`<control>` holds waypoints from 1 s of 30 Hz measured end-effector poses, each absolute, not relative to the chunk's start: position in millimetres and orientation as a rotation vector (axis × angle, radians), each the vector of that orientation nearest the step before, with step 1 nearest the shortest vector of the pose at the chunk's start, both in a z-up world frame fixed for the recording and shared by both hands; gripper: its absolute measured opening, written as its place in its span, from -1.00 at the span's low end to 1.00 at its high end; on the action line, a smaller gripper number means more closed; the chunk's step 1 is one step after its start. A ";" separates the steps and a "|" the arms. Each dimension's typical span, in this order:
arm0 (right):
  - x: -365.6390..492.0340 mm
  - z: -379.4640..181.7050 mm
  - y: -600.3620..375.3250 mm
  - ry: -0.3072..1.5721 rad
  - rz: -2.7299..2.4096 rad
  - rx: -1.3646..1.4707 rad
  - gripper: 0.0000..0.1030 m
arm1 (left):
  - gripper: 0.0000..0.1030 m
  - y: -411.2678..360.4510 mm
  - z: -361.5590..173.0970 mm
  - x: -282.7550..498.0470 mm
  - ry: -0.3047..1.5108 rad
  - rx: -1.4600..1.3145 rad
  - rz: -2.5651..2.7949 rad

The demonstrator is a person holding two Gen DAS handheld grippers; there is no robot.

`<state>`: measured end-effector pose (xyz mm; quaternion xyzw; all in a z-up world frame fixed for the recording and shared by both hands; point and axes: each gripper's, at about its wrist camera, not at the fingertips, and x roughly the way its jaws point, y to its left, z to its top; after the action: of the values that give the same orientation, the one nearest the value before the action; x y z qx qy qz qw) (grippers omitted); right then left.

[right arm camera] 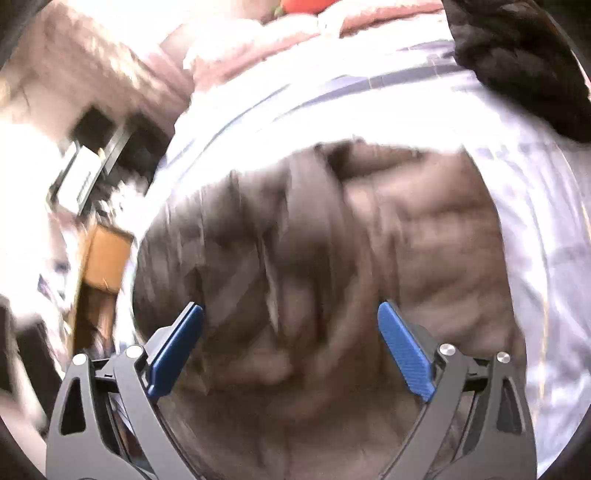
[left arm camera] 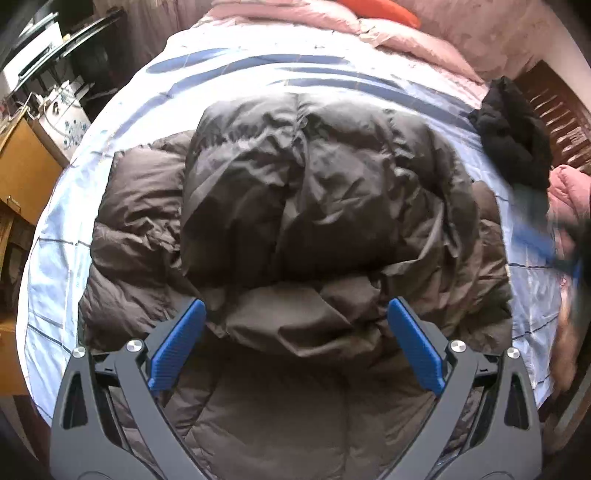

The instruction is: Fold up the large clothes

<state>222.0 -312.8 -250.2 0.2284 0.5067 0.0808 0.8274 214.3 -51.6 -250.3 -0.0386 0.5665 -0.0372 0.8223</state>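
A large dark brown puffer jacket (left arm camera: 295, 206) lies on the light blue bed sheet (left arm camera: 59, 258), with its upper part folded over the body and a sleeve out to the left. My left gripper (left arm camera: 297, 308) is open and empty, hovering above the jacket's near part. My right gripper (right arm camera: 290, 310) is open and empty too, above the same jacket (right arm camera: 332, 240); its view is motion-blurred. The right gripper also shows as a blur at the right edge of the left wrist view (left arm camera: 569, 251).
A black garment (left arm camera: 513, 140) lies on the bed's far right, also in the right wrist view (right arm camera: 517, 62). A pink quilt (left arm camera: 332, 22) and an orange item (left arm camera: 384, 9) lie at the head. A wooden cabinet (left arm camera: 26, 173) and cluttered furniture stand left of the bed.
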 end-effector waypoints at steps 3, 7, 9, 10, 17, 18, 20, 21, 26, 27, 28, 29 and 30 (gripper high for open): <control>306.1 -269.2 -333.0 1.168 0.149 0.581 0.89 | 0.95 -45.5 -263.6 222.8 1.256 -0.121 -0.058; 363.6 -312.4 -320.9 1.356 0.128 0.643 0.89 | 0.95 -40.7 -285.1 232.1 1.330 -0.149 -0.028; 404.7 -328.9 -313.5 1.418 0.162 0.664 0.86 | 0.95 -41.9 -292.5 235.8 1.344 -0.140 -0.018; 411.8 -337.7 -305.4 1.451 0.216 0.694 0.54 | 0.96 -43.6 -295.1 237.3 1.344 -0.115 -0.012; 433.6 -329.2 -293.8 1.328 0.245 0.711 -0.54 | 0.96 -45.0 -305.8 252.1 1.312 -0.047 0.050; 435.5 -324.5 -301.3 1.277 0.264 0.757 -0.65 | 0.96 -44.3 -308.2 255.8 1.306 -0.042 0.066; 430.0 -305.3 -302.6 1.162 0.311 0.801 -0.70 | 0.96 -41.9 -310.9 262.2 1.290 -0.060 0.088; 426.4 -289.9 -298.1 1.082 0.336 0.774 -0.71 | 0.96 -39.6 -310.7 265.6 1.276 -0.077 0.095; 407.9 -235.6 -287.5 0.807 0.496 0.674 -0.72 | 0.96 -26.0 -296.3 271.9 1.183 -0.110 0.159; 400.6 -226.3 -281.0 0.806 0.520 0.575 -0.72 | 0.96 -24.0 -295.2 269.1 1.181 -0.116 0.167; 395.0 -224.1 -280.9 0.813 0.539 0.541 -0.72 | 0.96 -20.1 -292.3 269.3 1.180 -0.121 0.174; 384.2 -219.4 -286.6 0.817 0.562 0.521 -0.72 | 0.96 -16.2 -290.1 268.9 1.177 -0.122 0.180; 372.9 -214.8 -289.4 0.814 0.587 0.515 -0.72 | 0.96 -12.1 -289.6 268.8 1.179 -0.126 0.182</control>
<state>372.9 -289.4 -214.8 0.2440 0.3859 0.2784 0.8450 268.8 -12.1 -289.6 -0.0591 0.5548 0.0855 0.8255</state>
